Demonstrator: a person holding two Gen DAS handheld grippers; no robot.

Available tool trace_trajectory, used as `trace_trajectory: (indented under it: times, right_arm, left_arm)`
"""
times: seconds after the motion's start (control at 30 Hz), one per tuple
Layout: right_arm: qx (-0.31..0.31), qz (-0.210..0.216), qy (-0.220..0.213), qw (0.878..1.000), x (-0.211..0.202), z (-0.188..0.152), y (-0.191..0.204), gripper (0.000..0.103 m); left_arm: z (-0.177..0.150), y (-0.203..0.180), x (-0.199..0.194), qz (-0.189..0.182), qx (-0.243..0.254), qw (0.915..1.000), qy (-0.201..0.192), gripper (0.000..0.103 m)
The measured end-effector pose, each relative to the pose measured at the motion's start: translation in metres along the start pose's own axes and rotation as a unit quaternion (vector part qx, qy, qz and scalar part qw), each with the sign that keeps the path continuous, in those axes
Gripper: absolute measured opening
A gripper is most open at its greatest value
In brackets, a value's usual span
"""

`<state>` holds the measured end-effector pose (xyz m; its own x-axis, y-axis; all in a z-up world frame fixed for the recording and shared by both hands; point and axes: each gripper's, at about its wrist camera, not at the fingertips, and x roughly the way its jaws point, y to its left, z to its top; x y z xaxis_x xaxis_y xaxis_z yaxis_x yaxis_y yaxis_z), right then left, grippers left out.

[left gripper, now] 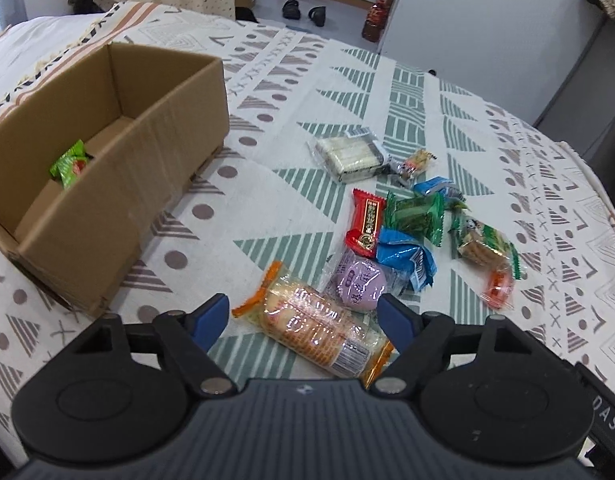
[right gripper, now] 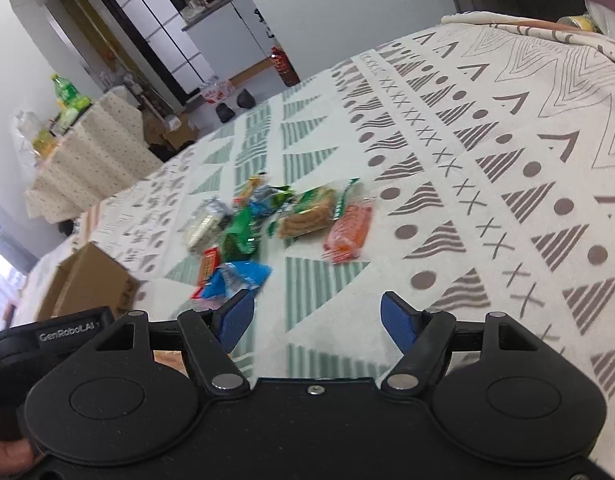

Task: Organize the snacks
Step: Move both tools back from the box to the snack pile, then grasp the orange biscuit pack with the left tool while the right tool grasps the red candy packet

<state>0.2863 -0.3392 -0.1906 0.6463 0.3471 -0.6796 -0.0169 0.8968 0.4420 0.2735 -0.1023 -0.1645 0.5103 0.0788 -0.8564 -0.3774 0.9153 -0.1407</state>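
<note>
black tongs (left gripper: 303, 316), blue pads (right gripper: 237, 318), silver rivets

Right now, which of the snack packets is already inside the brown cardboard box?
Only the small green packet with red print, lying on the floor of the brown cardboard box. Every other snack, such as the clear biscuit roll, lies outside on the patterned cloth.

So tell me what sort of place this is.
Most likely a lived-in home: a patterned cloth covers the work surface, slippers sit on the floor, and bottled drinks crowd a side table.

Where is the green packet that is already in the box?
In the left wrist view, the green packet lies alone on the floor of the cardboard box, at the left.
</note>
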Motion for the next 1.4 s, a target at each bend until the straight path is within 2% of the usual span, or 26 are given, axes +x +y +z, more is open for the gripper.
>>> trace_trajectory:
  times: [0.13,0.23,0.3,0.43,0.6,0.77,0.9,1.13,1.2,1.4]
  right_arm:
    - [0.007,0.006,0.007,1.000,0.013,0.003,-0.004,0.070]
    - [0.003,-0.005,0.007,1.000,0.023,0.004,-0.005,0.069]
    - [0.006,-0.011,0.011,1.000,0.031,0.006,-0.006,0.065]
    - [-0.002,-0.020,0.002,1.000,0.040,0.013,-0.007,0.065]
    - [-0.011,-0.025,-0.001,1.000,0.052,0.019,-0.006,0.065]
    - [-0.022,-0.032,-0.007,0.999,0.060,0.023,-0.003,0.060]
    - [-0.032,-0.040,-0.012,0.999,0.066,0.026,0.000,0.057]
    - [-0.055,-0.059,-0.016,0.997,0.075,0.028,0.003,0.048]
    - [-0.064,-0.061,-0.013,0.996,0.077,0.028,0.004,0.034]
    - [-0.066,-0.061,-0.002,0.996,0.068,0.026,0.004,0.026]
  left_arm:
    - [-0.003,-0.006,0.012,0.014,-0.010,0.9998,0.005,0.079]
    - [-0.005,-0.008,0.020,0.020,-0.018,0.9996,0.007,0.079]
    - [-0.006,-0.010,0.026,0.026,-0.019,0.9995,0.007,0.079]
    - [-0.008,-0.007,0.036,0.027,-0.033,0.9989,0.021,0.073]
    - [-0.012,-0.002,0.036,0.030,-0.030,0.9988,0.024,0.073]
    - [-0.012,0.009,0.035,0.026,-0.035,0.9988,0.022,0.058]
    - [-0.009,0.017,0.034,0.026,-0.038,0.9988,0.017,0.034]
    - [-0.001,0.026,0.026,0.007,-0.030,0.9995,0.007,0.034]
    - [0.003,0.027,0.024,0.002,-0.023,0.9997,0.007,0.034]
    - [0.020,0.029,0.007,-0.019,0.017,0.9996,-0.010,0.034]
